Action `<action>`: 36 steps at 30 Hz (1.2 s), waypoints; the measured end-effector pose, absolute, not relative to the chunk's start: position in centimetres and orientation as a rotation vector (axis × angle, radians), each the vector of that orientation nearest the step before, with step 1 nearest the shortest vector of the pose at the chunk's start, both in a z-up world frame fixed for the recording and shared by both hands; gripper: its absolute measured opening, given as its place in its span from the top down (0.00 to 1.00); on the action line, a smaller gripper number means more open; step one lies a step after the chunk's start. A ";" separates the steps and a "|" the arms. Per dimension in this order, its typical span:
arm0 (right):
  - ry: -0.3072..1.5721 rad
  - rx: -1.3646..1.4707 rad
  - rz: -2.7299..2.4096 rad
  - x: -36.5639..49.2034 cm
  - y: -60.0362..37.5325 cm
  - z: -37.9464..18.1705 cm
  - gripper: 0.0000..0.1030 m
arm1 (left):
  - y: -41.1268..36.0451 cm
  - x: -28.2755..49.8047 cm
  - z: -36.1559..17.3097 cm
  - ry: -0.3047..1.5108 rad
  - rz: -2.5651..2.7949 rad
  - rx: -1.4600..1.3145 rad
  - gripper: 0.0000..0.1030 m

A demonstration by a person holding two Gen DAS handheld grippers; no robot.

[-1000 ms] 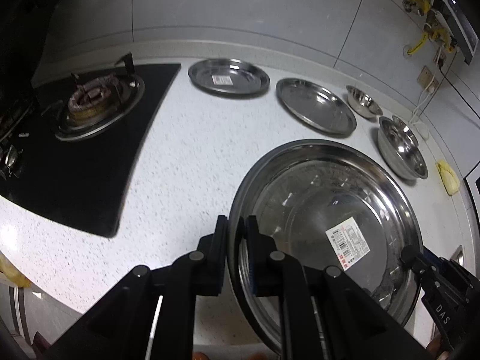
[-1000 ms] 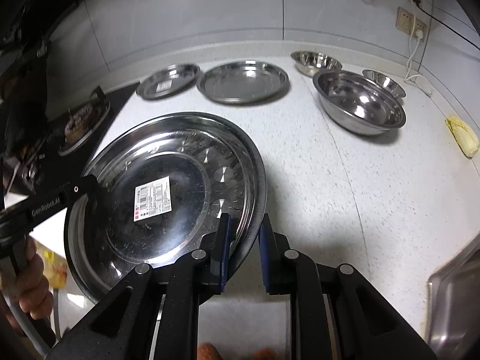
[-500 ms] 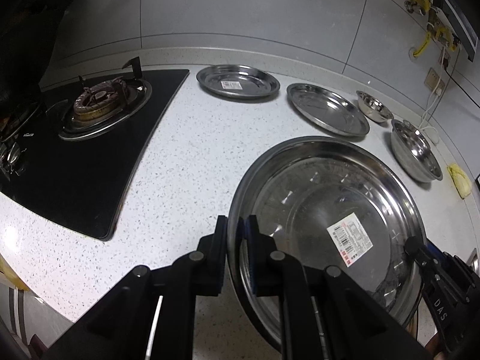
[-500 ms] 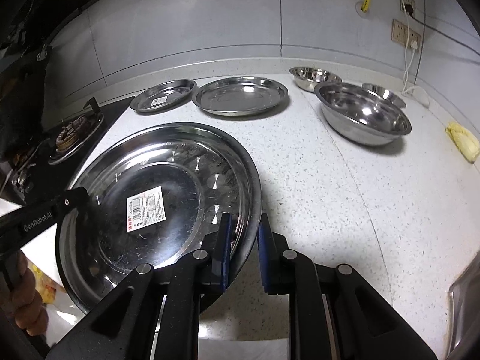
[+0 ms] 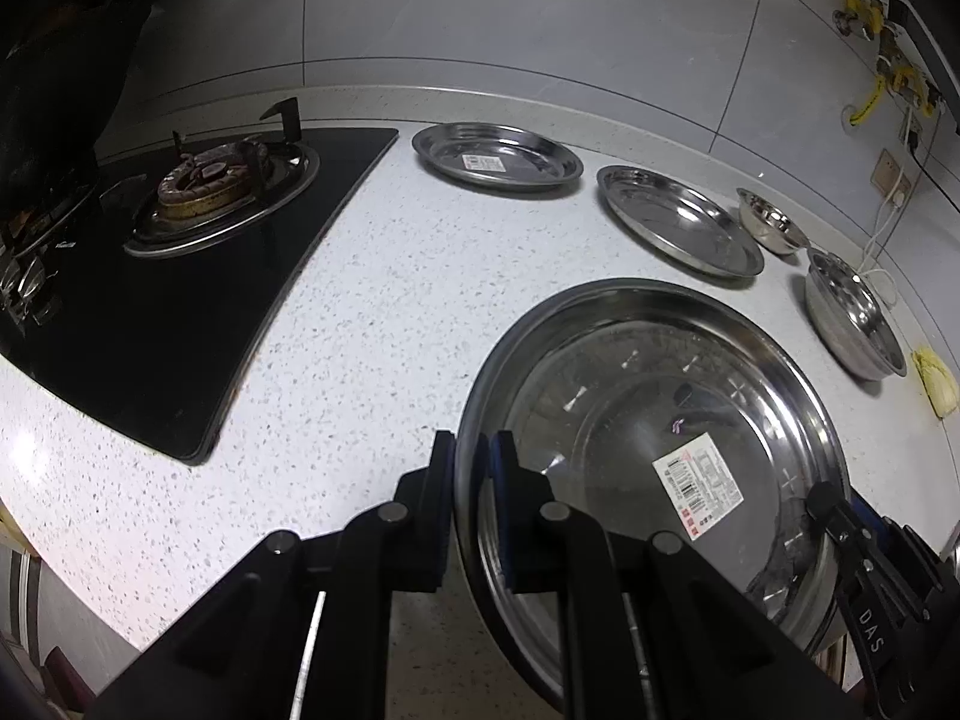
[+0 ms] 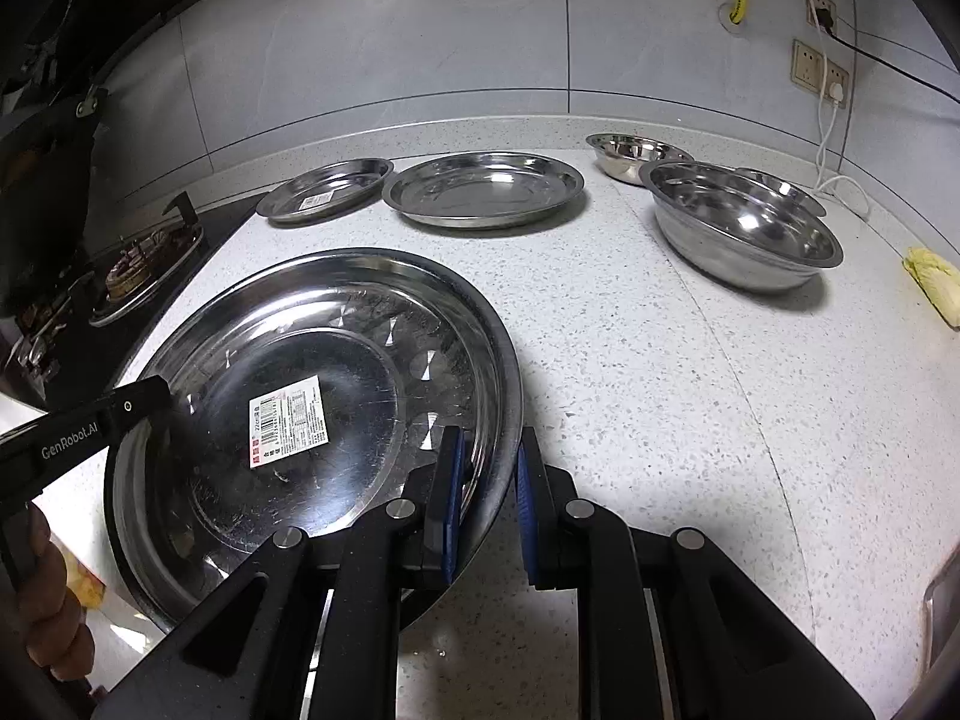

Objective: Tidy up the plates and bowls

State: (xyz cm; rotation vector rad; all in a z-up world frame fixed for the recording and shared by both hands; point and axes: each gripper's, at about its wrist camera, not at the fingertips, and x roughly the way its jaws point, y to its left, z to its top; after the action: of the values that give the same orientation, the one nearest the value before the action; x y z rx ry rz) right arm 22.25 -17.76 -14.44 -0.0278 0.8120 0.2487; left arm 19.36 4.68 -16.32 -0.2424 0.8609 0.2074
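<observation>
A large steel plate [image 5: 648, 414] with a white barcode sticker is held by both grippers above the speckled counter; it also shows in the right wrist view [image 6: 312, 396]. My left gripper [image 5: 471, 450] is shut on its left rim. My right gripper [image 6: 489, 450] is shut on its right rim. Further back lie a small plate with a sticker [image 5: 495, 162] [image 6: 327, 186], a medium plate [image 5: 678, 219] [image 6: 483, 186], a small bowl [image 5: 771, 219] [image 6: 633, 153] and a large bowl [image 5: 852, 315] [image 6: 744, 228].
A black gas hob [image 5: 180, 252] with a burner [image 5: 210, 180] takes the counter's left side. A yellow cloth [image 6: 933, 282] lies at the right. A third bowl's rim [image 6: 786, 183] shows behind the large bowl. A sink edge [image 6: 945, 600] is at the lower right. The tiled wall carries sockets [image 6: 807, 63].
Both grippers have risen and tilted with the large plate, so the row of plates and bowls sits lower and further off in view. The grips are unchanged.
</observation>
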 end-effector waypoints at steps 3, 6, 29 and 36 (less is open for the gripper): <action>0.816 -0.026 0.255 22.3 -17.8 -14.7 0.86 | 4.6 19.2 -16.5 0.858 0.215 -0.240 0.89; 0.810 -0.032 0.264 22.4 -17.9 -14.7 0.86 | 4.4 19.1 -16.7 0.853 0.223 -0.231 0.89; 0.819 -0.034 0.302 23.2 -18.2 -15.6 0.86 | 3.7 19.6 -17.0 0.854 0.249 -0.212 0.89; 0.821 -0.021 0.243 23.3 -17.5 -15.7 0.86 | 4.4 20.2 -17.5 0.852 0.176 -0.166 0.90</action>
State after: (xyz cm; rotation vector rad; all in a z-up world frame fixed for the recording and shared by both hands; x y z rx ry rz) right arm 23.30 -17.55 -15.67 -0.0207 0.8214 0.2432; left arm 20.23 4.40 -17.52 -0.1657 0.8515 0.1756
